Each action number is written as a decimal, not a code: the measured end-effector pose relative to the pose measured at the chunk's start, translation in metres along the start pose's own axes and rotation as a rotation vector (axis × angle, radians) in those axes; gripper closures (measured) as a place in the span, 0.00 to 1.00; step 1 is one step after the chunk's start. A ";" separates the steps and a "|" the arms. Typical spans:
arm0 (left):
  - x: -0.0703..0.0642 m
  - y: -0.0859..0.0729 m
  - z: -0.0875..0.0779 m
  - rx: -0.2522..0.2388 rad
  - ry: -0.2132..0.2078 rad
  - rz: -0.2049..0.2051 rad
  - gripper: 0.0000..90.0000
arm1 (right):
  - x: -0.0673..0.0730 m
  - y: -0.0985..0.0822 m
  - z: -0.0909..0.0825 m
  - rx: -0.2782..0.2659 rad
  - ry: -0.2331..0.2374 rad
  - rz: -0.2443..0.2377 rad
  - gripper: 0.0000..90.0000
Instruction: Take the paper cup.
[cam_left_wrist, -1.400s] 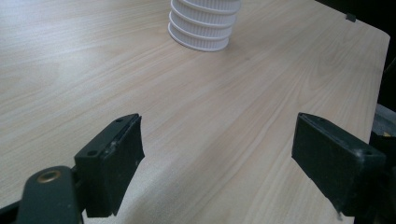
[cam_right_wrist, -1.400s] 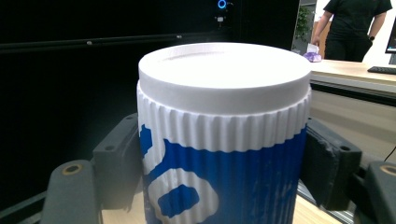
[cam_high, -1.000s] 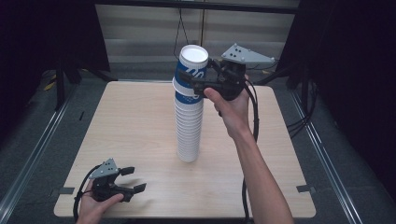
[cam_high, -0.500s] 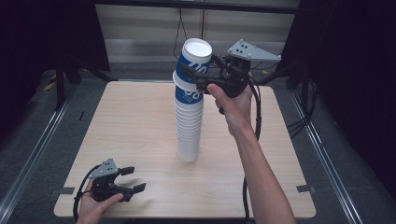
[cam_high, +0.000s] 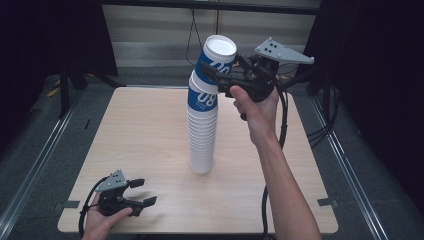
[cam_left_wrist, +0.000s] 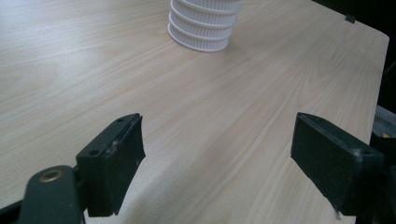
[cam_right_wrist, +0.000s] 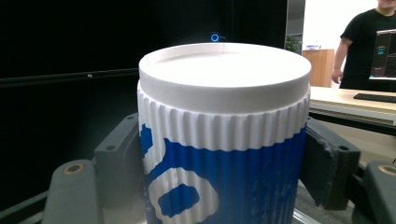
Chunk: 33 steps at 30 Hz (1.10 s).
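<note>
High view puts our right gripper (cam_high: 212, 75) clamped on the tilted top cup (cam_high: 215, 60) of the stack (cam_high: 202, 135) mid-table. We should lift straight, gently. Our left gripper (cam_high: 142, 192) rests wide open.

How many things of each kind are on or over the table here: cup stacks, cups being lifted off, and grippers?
Stack of cups: 1, standing on the table
Top cup, tilted, clamped by the right gripper: 1
Grippers: 2, counting the open left gripper
Total: 4
</note>
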<state>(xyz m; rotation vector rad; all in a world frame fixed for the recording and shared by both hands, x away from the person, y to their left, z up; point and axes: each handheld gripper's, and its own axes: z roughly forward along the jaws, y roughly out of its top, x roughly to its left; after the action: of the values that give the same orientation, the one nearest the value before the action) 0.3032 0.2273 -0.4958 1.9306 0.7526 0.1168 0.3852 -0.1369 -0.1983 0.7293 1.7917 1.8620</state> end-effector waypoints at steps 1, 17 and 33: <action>0.000 0.000 0.000 0.000 0.000 0.000 0.19 | -0.001 0.000 -0.001 0.003 -0.004 -0.002 0.28; -0.001 0.000 0.000 -0.008 0.008 0.012 0.19 | -0.009 0.001 -0.034 -0.010 -0.049 -0.012 0.28; -0.004 0.006 0.001 -0.039 0.006 0.027 0.19 | -0.018 -0.025 -0.065 0.048 -0.094 -0.009 0.28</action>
<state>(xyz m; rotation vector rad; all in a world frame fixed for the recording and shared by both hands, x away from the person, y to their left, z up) 0.3035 0.2225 -0.4900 1.9044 0.7236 0.1534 0.3555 -0.1963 -0.2249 0.8113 1.7823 1.7549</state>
